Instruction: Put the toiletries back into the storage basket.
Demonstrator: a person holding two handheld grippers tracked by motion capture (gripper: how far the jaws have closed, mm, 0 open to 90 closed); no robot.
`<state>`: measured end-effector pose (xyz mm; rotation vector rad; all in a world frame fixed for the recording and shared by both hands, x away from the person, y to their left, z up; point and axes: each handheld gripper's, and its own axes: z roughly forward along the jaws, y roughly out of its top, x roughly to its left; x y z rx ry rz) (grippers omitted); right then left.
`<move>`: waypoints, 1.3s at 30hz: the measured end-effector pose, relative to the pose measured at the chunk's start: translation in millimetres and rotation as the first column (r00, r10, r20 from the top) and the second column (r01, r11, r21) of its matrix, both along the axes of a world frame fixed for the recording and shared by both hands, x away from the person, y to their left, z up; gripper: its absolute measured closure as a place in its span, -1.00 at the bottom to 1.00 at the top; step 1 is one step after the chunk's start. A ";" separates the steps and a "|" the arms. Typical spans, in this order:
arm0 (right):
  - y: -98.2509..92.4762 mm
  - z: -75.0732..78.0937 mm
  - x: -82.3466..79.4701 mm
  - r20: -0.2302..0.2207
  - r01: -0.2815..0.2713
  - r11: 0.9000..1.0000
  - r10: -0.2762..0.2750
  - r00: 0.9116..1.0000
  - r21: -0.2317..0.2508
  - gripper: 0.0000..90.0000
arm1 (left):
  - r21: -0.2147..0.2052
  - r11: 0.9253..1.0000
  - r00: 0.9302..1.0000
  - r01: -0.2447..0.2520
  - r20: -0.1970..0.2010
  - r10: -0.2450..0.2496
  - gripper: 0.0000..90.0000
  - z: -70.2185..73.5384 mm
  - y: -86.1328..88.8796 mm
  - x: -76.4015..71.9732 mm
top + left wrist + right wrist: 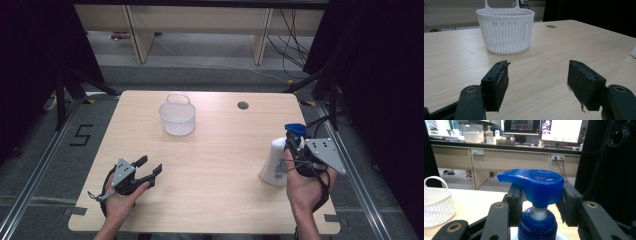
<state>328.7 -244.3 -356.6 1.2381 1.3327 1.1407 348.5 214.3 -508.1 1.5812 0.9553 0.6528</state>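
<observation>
In the high view, a white plastic pump bottle with a blue pump head [276,161] is seen standing upright near the right edge of the pale wood-grain bench [215,185], well apart from the white slotted plastic basket with a loop handle [177,118] at the far middle. The right gripper [295,146] is held at the bottle's neck, while the left gripper [150,167] hovers at the near left with its jaws spread and nothing between them.

In the left gripper view, the jaws are shown wide apart over bare bench, with the basket [505,30] straight ahead and upright. Little risk is judged on this side, unless the basket is nudged, being light enough to slide.

In the right gripper view, the blue pump head [534,183] is seen between the two jaws, with the blue collar below it. The jaws flank the pump head closely; whether the pads already press on it cannot be told. The main risk is judged to lie here: a hold taken on the pump head, not on the body, could let the heavy bottle swing or slip out when lifted, and a squeeze from above could depress the pump. So close to the edge, a tipped bottle could fall off the bench.
</observation>
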 end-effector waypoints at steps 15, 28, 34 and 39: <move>2.8 1.2 1.3 0.002 0.012 1.000 -0.012 1.000 0.006 0.33 | -0.002 1.000 1.000 -0.005 -0.004 0.005 -0.28 -0.3 0.7 -0.3; 7.0 5.2 4.9 -0.019 0.011 0.999 -0.011 1.000 0.038 0.34 | 0.002 1.000 1.000 -0.003 -0.006 0.003 -0.28 -0.7 0.8 0.7; 12.2 8.6 9.4 -0.017 -0.006 0.999 0.006 1.000 0.037 0.34 | -0.002 1.000 1.000 -0.004 -0.006 0.004 -0.28 -0.9 1.4 0.8; 18.4 13.7 11.9 -0.014 -0.021 0.999 0.022 1.000 0.039 0.34 | -0.001 1.000 1.000 -0.005 -0.004 0.005 -0.28 -0.5 1.1 0.5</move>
